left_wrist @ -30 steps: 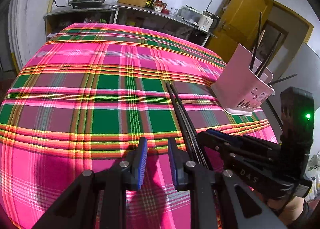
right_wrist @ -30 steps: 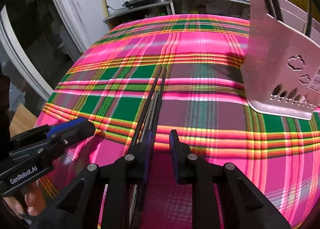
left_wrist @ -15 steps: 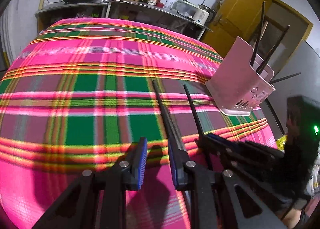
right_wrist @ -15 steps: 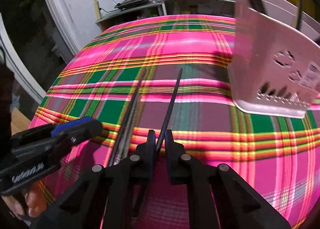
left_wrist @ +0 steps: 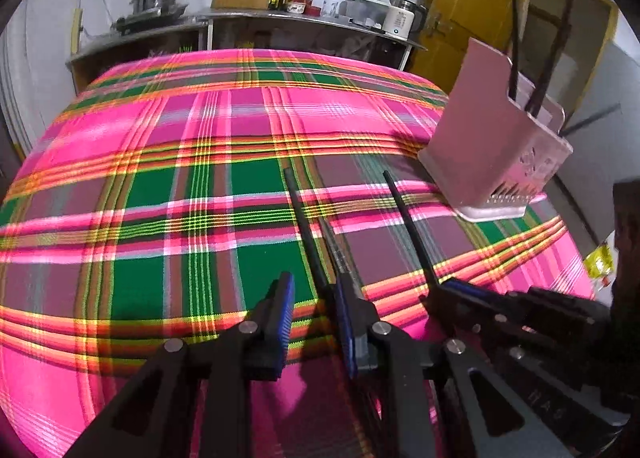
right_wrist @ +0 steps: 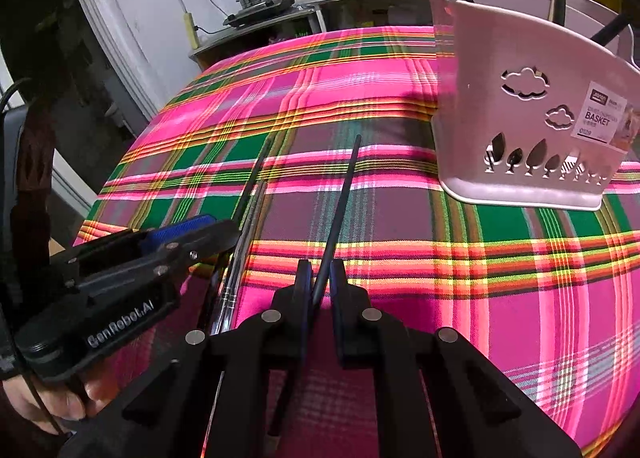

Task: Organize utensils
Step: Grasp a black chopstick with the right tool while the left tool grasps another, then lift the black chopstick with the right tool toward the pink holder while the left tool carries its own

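A black chopstick (right_wrist: 340, 202) is clamped between the pads of my right gripper (right_wrist: 320, 282), its far tip pointing toward the pink utensil basket (right_wrist: 520, 118). The left wrist view shows the same chopstick (left_wrist: 408, 226) rising from the right gripper (left_wrist: 440, 288), with the basket (left_wrist: 480, 138) at the right. Two more chopsticks (left_wrist: 308, 226), one black and one silvery, lie side by side on the plaid cloth. My left gripper (left_wrist: 314, 294) hovers over their near ends with a gap between its pads, gripping nothing. The left gripper (right_wrist: 208, 228) also appears beside those chopsticks (right_wrist: 248, 218).
Several dark chopsticks (left_wrist: 516, 58) stand in the basket. The plaid tablecloth (left_wrist: 160, 178) covers the whole table. Behind it, a counter (left_wrist: 280, 18) carries pots, bottles and a kettle. A yellow door (left_wrist: 460, 18) is at the far right. A hand (right_wrist: 60, 398) holds the left gripper's handle.
My right gripper shut on one black chopstick and swung it right, away from the other two. The left gripper moved along the cloth, closer over the chopsticks that lie there.
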Action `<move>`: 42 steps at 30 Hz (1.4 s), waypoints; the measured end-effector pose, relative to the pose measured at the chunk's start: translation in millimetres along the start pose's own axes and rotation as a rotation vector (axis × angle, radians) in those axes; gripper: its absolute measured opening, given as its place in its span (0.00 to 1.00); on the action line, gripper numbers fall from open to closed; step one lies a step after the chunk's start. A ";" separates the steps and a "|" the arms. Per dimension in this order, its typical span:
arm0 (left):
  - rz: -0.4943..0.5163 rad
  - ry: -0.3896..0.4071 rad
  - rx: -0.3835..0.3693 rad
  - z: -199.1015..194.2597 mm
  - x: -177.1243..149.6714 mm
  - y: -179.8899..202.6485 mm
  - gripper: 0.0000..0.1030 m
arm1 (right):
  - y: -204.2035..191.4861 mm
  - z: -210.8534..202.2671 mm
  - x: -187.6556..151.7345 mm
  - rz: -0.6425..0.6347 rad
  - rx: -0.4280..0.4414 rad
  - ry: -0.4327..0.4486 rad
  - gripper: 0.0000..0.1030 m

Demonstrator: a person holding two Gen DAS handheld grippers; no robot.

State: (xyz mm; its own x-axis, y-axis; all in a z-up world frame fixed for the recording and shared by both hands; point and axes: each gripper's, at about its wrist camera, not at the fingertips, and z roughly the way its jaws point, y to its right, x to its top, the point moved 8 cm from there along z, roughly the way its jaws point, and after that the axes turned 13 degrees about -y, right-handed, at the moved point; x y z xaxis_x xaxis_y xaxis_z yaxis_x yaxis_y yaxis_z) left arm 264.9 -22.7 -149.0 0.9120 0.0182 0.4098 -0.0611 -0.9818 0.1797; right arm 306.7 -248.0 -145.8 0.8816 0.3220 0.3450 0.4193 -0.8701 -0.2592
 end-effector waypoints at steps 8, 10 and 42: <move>0.011 -0.015 0.018 -5.0 -5.3 -10.4 0.08 | 1.1 -2.4 -3.5 -0.001 -0.009 -0.004 0.08; 0.015 -0.016 0.027 -10.1 -12.2 -18.4 0.07 | 2.5 -4.7 -7.1 -0.004 -0.010 -0.007 0.08; -0.040 -0.068 0.050 -10.6 2.4 -56.4 0.06 | 5.8 11.0 33.0 -0.003 -0.048 -0.052 0.07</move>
State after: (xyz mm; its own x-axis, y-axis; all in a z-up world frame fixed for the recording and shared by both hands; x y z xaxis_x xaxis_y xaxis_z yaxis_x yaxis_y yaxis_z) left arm 266.3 34.7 -148.7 0.9387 0.0461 0.3416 -0.0057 -0.9888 0.1492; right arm 340.6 -238.3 -145.8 0.8909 0.3426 0.2982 0.4123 -0.8855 -0.2143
